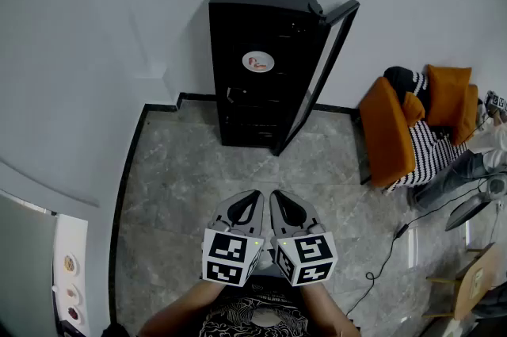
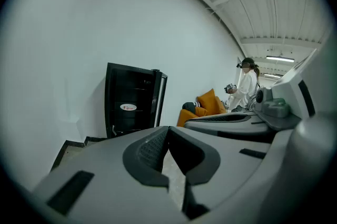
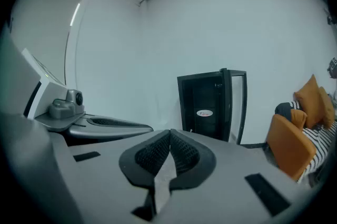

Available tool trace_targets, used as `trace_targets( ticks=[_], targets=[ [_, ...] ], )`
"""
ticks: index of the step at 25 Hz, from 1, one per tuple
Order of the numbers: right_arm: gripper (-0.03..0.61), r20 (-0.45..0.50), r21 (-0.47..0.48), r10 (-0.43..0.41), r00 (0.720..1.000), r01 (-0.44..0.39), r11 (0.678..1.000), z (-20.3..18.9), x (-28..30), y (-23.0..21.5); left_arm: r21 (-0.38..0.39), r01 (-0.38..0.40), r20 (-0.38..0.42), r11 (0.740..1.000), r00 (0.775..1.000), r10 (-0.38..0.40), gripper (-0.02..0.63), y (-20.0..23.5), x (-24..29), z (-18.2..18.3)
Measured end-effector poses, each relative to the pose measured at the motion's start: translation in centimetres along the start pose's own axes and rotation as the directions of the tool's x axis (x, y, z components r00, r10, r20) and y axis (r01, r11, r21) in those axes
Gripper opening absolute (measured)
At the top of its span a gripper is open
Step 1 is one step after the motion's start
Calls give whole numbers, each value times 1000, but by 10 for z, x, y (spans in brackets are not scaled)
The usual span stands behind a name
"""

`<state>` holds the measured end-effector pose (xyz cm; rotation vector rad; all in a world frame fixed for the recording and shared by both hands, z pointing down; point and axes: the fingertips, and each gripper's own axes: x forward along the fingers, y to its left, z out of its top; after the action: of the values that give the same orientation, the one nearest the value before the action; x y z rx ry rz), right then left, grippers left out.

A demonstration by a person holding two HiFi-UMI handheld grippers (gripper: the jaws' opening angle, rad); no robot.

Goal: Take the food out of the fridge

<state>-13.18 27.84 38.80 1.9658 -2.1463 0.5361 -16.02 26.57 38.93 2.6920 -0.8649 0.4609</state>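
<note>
A black fridge (image 1: pixel 238 42) stands against the white wall, its door (image 1: pixel 321 74) swung open to the right. A white oval item with red on it (image 1: pixel 257 62) shows at mid-height in the dark interior; it also appears in the left gripper view (image 2: pixel 128 107) and the right gripper view (image 3: pixel 205 113). My left gripper (image 1: pixel 252 199) and right gripper (image 1: pixel 279 199) hang side by side over the grey floor, well short of the fridge. Both point toward it. The left gripper (image 2: pixel 168 128) is shut and holds nothing. So is the right gripper (image 3: pixel 170 133).
An orange seat with cushions and a striped cloth (image 1: pixel 396 129) stands right of the fridge. A person (image 2: pixel 246 86) is beyond it. A black cable (image 1: pixel 388 248) runs over the floor at right. A white counter with small plates (image 1: pixel 67 272) is at the lower left.
</note>
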Motion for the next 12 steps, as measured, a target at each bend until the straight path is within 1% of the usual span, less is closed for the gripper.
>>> trace_targets(
  ticks=[12],
  targets=[
    [21,0,-7,-5,1000,5,1000,4,24,-4,-35,-6,-17,999,1000,6,15,21,16,0]
  ],
)
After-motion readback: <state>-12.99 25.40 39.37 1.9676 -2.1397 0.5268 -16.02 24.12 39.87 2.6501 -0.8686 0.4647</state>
